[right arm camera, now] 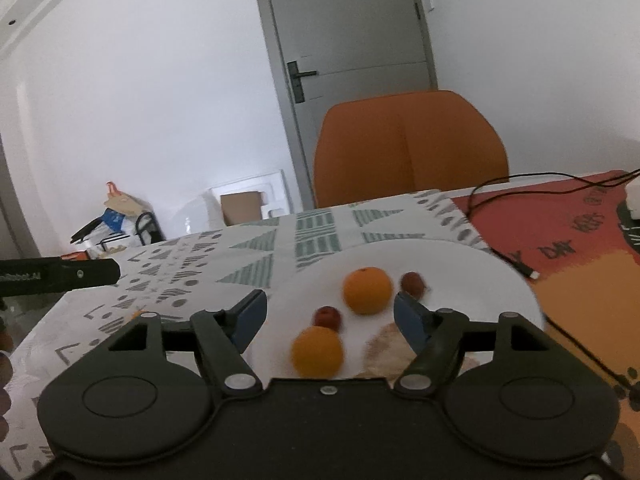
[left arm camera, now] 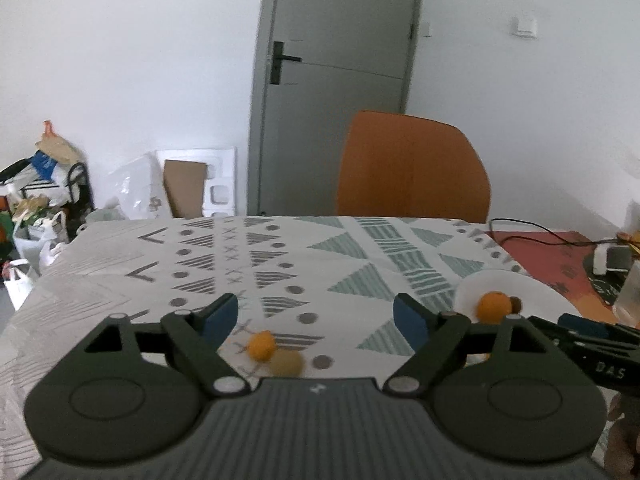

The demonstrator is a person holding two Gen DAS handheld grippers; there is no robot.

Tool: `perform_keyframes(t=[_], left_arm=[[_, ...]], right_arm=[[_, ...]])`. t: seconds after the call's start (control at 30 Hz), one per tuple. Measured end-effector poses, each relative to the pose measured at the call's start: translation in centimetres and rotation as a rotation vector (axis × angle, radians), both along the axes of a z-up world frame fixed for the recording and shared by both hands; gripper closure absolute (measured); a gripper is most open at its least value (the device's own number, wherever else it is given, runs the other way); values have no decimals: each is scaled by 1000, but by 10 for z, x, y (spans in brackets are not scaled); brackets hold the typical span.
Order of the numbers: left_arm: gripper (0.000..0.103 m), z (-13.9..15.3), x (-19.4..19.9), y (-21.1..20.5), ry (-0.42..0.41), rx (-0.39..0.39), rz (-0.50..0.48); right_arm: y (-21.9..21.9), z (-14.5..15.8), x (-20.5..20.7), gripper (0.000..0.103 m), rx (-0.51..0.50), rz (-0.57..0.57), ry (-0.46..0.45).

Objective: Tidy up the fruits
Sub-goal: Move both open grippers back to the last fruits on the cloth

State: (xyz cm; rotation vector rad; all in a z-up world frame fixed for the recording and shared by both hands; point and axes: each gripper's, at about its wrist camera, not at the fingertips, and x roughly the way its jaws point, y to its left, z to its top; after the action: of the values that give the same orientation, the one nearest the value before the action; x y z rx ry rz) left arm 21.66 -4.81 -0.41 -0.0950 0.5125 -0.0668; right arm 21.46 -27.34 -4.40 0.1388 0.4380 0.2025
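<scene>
Risk first: round fruit on a smooth white plate [right arm camera: 500, 276], free to roll at the lightest nudge. Left claw [left arm camera: 316, 314] spread wide, nothing between its pads, hanging over the patterned tabletop [left arm camera: 340, 256] with a small orange fruit [left arm camera: 261, 345] loose on the cloth just ahead, a blurred yellowish shape touching it on the near side, too smeared to name. Right claw [right arm camera: 330, 316] likewise apart and empty, poised over the plate, where two oranges [right arm camera: 367, 290] [right arm camera: 317, 351], two small dark red fruits [right arm camera: 413, 283] [right arm camera: 328, 317] and a pale flat round thing [right arm camera: 390, 350] lie close together. Likely slips, judged from this: a pad catching the near orange and sending it off the plate; a closing grip pinching two neighbours at once, given how tightly packed; the loose fruit on the cloth rolling toward the near edge if brushed. Black cable [right arm camera: 520, 184] trailing across the red mat [right arm camera: 580, 232] just right of the plate, a snag for a wide sweep. Right claw visible at the left view's right margin, so some chance of collision if both converge on the plate. Open cloth left of the plate and toward the orange chair [left arm camera: 412, 168]; tabletop's left edge dropping away to floor clutter.
</scene>
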Motion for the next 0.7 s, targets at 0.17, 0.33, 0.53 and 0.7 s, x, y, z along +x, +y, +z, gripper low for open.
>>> perform_keyframes(t=[0.17,0.33,0.53,0.7], left_arm=[[19,-4,-1,21,6,-21,30],[19,-9,1,37,11,-44,49],[19,-16,4,55,19,-79,69],[19,-24,7,73,34,-113,96]], right_arm=[[22,3,-1,32,-17,38,0],[44,5,2,31,-40,71,5],[66,6,5,28,-71,104,14],[88,5,8,21,-95,132,20]])
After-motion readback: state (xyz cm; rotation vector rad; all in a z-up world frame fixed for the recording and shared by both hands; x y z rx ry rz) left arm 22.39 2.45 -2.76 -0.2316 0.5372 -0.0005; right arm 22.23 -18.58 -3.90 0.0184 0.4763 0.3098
